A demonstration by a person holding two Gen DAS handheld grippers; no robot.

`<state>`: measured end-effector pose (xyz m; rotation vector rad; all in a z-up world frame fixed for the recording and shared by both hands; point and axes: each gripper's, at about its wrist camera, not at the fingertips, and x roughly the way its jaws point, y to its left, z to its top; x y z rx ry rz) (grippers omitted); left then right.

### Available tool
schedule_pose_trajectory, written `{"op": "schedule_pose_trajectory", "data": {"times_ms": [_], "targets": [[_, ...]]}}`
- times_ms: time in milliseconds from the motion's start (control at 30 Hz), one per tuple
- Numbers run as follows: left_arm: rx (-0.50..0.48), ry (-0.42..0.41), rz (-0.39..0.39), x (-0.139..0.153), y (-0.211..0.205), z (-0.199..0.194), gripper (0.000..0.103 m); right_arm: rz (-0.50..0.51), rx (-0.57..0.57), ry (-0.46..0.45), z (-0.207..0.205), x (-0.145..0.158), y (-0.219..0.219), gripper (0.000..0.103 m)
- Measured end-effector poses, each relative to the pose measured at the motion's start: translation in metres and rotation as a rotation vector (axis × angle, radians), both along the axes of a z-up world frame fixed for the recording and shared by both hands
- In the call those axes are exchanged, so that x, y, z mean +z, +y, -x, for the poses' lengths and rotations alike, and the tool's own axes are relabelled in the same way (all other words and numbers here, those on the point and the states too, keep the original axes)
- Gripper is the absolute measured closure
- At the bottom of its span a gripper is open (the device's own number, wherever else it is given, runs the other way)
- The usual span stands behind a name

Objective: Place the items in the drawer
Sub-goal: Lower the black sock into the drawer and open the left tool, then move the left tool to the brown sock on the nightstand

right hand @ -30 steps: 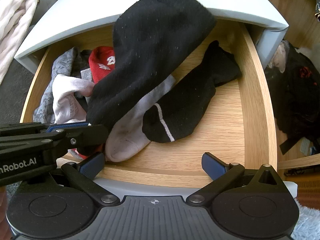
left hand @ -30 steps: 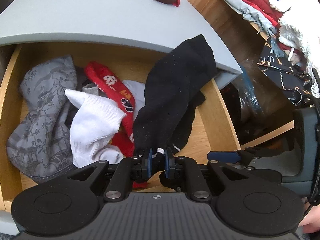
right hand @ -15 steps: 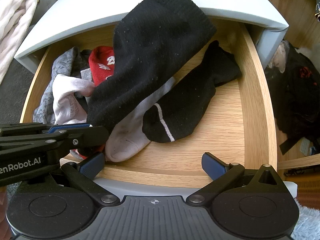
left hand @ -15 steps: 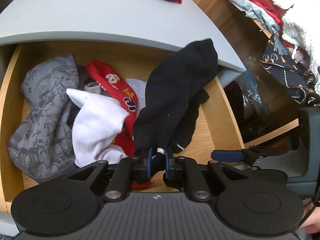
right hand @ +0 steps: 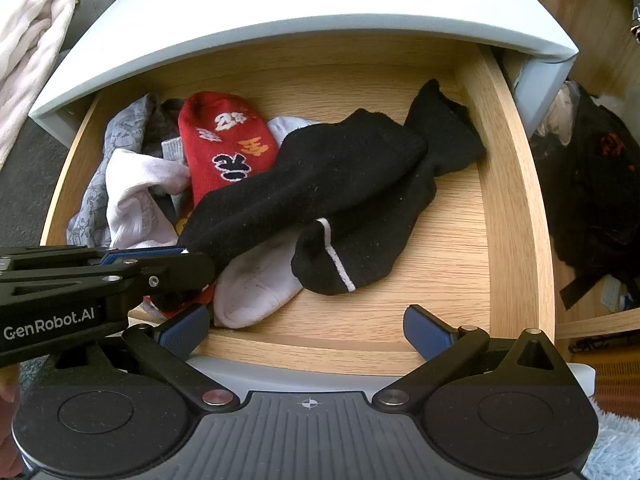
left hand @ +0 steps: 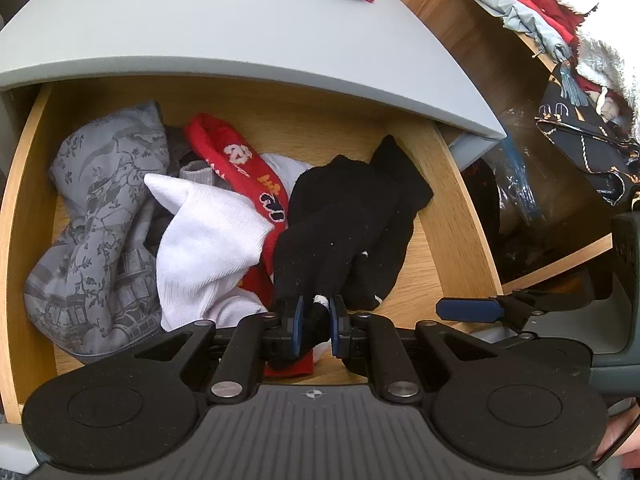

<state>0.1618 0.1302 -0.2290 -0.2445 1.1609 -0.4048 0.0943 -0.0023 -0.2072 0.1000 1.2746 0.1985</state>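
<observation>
- Left tongs (left hand: 315,318) are pinching a black sock (left hand: 332,216), lying inside the drawer (right hand: 516,200).
- Right tongs (right hand: 308,330) are hovering spread, holding nothing.

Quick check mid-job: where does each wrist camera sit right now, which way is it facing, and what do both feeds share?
Left wrist: sits behind the left tool, facing down into the drawer; shows its fingers shut on the black sock, the right tool's finger at right.
Right wrist: sits behind the open right tool, facing into the drawer; the left tool enters from the left.
Shared: drawer, black sock, red sock.
</observation>
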Motion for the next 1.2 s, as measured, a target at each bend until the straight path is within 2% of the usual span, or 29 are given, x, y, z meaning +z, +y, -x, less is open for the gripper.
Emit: {"op": "schedule_pose_trajectory", "data": {"times_ms": [133,233,267,400,500,667,733,933,1100,1200], "targets": [[0.006,-0.022,-0.02,0.004,-0.003,0.001,0.085,0.0,0.0,0.0,0.0,0.0,0.0,0.0],[0.015,-0.049,-0.024,0.01,-0.001,0.002,0.076,0.005,-0.003,-0.003,0.0,0.0,0.001,0.0],[0.018,-0.062,-0.02,0.012,0.001,0.002,0.07,0.007,-0.004,-0.005,0.001,0.0,0.001,0.0],[0.033,-0.144,0.019,0.026,0.007,0.001,0.057,0.008,-0.004,-0.005,0.001,0.001,0.001,0.0],[0.051,-0.204,0.055,0.037,0.01,-0.001,0.053,0.009,-0.005,-0.006,0.0,0.001,0.001,0.0],[0.045,-0.288,0.123,0.058,0.01,-0.014,0.052,0.014,-0.009,-0.011,0.0,0.001,0.001,0.0],[0.027,-0.327,0.128,0.068,0.003,-0.024,0.052,0.017,-0.012,-0.018,0.002,0.002,0.0,0.0],[-0.007,-0.409,0.077,0.096,-0.03,-0.078,0.052,0.024,-0.016,-0.022,0.002,0.003,0.0,0.0],[0.039,-0.387,0.088,0.102,-0.052,-0.14,0.053,0.027,-0.009,-0.005,-0.001,0.004,0.0,0.0],[0.021,-0.394,0.014,0.095,-0.072,-0.168,0.054,0.03,-0.008,0.0,-0.001,0.003,0.0,0.0]]}}
